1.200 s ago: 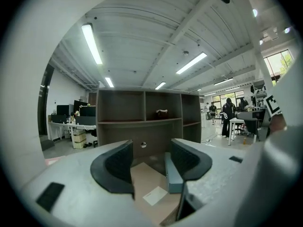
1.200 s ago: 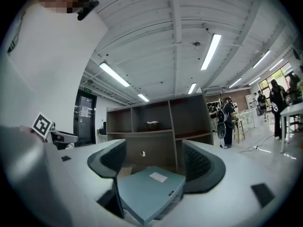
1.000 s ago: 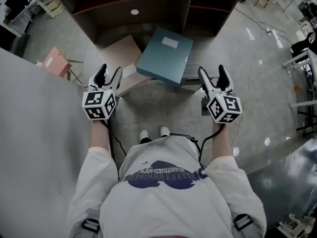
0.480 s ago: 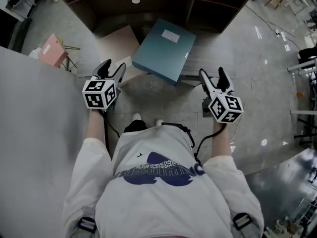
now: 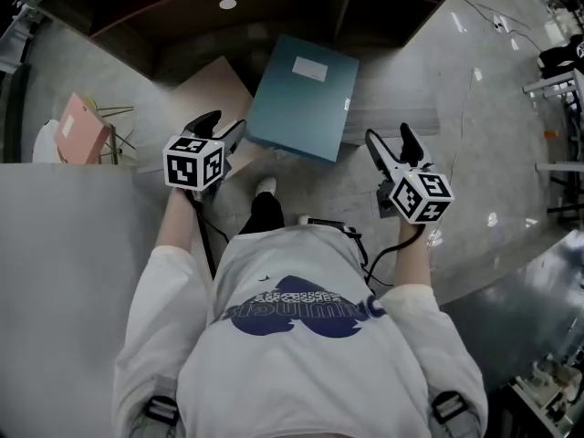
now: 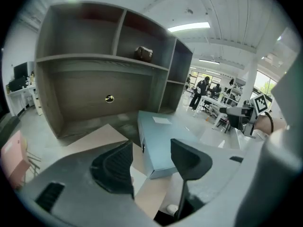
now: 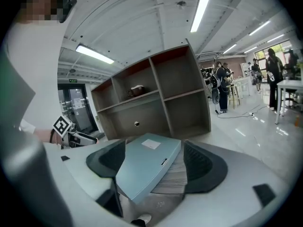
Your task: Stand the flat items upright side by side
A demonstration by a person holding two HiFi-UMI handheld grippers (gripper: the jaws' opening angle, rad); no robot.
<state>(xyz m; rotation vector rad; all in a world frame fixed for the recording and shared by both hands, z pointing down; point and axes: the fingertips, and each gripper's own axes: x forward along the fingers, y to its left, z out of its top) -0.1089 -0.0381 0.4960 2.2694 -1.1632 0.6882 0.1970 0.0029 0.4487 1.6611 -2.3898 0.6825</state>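
One dark wooden open shelf unit [image 5: 339,7] stands on the floor. Before it lie three flat items: one teal rectangular box file [image 5: 306,94] resting across one beige board [image 5: 214,94] and one grey slab [image 5: 392,121]. Of the two tongs, the left gripper [image 5: 225,121] and the right gripper [image 5: 387,133] both hover nearby, jaws apart and empty.

Teal box file [image 5: 306,99]; beige board [image 5: 212,88]; pink folder [image 5: 77,128]; dark brown shelf [image 5: 274,12].

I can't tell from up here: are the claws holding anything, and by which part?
Nothing is held. The left gripper and right gripper stand open and empty; the teal box file lies ungripped.
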